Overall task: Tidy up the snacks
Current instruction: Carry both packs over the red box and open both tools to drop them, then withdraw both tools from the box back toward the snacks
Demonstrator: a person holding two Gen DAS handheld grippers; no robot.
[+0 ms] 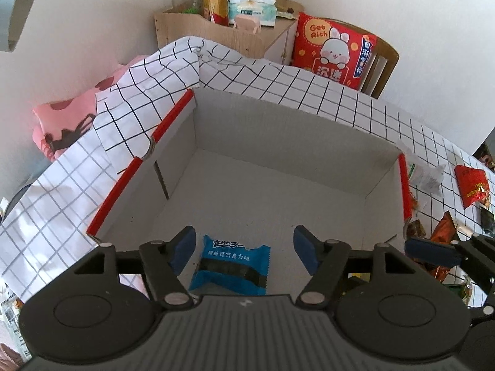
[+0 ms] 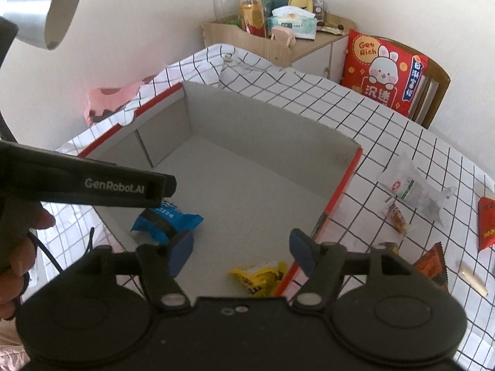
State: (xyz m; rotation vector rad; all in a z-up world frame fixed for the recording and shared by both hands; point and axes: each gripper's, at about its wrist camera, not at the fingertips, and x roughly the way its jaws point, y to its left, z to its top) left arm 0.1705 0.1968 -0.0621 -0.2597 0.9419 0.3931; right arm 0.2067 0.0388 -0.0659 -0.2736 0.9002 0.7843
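Observation:
A grey cardboard box (image 1: pixel 278 130) with red rims sits on the checked tablecloth; it also shows in the right wrist view (image 2: pixel 272 130). A blue snack packet (image 1: pixel 230 270) lies on the box floor, below my open, empty left gripper (image 1: pixel 244 249); it also shows in the right wrist view (image 2: pixel 167 221). A yellow snack packet (image 2: pixel 258 276) lies inside the box by its right wall, below my open, empty right gripper (image 2: pixel 239 250). The left gripper's body crosses the left of the right wrist view (image 2: pixel 92 185).
Loose snacks lie on the cloth right of the box: a clear packet (image 2: pixel 414 190), a red packet (image 2: pixel 485 225), a brown-orange packet (image 2: pixel 433 264) and a small candy (image 2: pixel 397 218). A wooden cabinet (image 2: pixel 278 41) with bottles and a chair with a red cushion (image 2: pixel 383 74) stand behind.

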